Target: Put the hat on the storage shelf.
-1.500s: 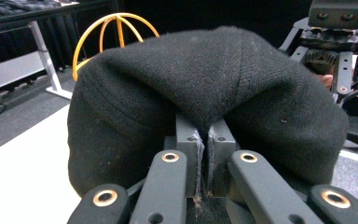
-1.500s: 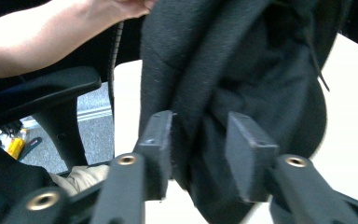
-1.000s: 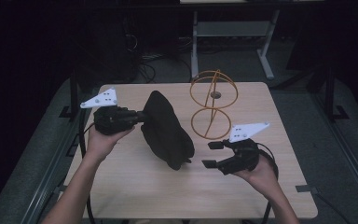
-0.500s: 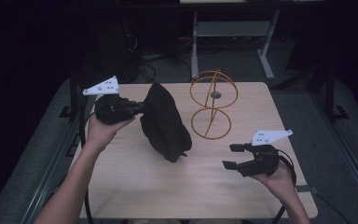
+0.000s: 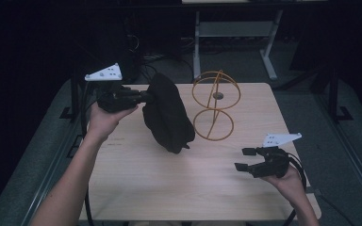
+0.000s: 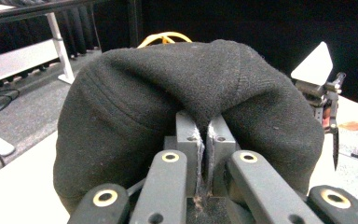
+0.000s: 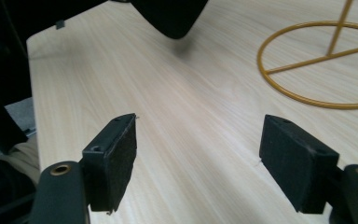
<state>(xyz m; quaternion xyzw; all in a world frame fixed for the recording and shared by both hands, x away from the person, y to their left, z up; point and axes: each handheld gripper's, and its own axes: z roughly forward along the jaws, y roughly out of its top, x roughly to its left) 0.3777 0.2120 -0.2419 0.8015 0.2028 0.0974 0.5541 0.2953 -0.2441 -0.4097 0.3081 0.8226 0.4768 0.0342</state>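
Observation:
A black knitted hat (image 5: pixel 167 113) hangs above the wooden table (image 5: pixel 136 188), lifted clear of it. My left gripper (image 5: pixel 147 97) is shut on the hat's edge at the left rear; in the left gripper view the hat's (image 6: pixel 177 112) fabric bulges around the closed jaws of my left gripper (image 6: pixel 204 135). A gold wire stand (image 5: pixel 215 106), a round base with an upright ring on a post, sits just right of the hat. My right gripper (image 5: pixel 245 159) is open and holds nothing, low over the table's front right; in the right gripper view its pads (image 7: pixel 116 158) are wide apart.
The stand's base ring (image 7: pixel 317 65) lies ahead and to the right of my right gripper (image 7: pixel 205 158). Bare tabletop (image 7: pixel 177 112) stretches between the jaws and the hat's lower tip (image 7: pixel 170 16). A metal desk frame (image 5: pixel 235 33) and cables lie on the floor behind.
My left gripper has lifted the hat up and toward the back left. My right gripper has drawn away from the hat to the front right and stands open.

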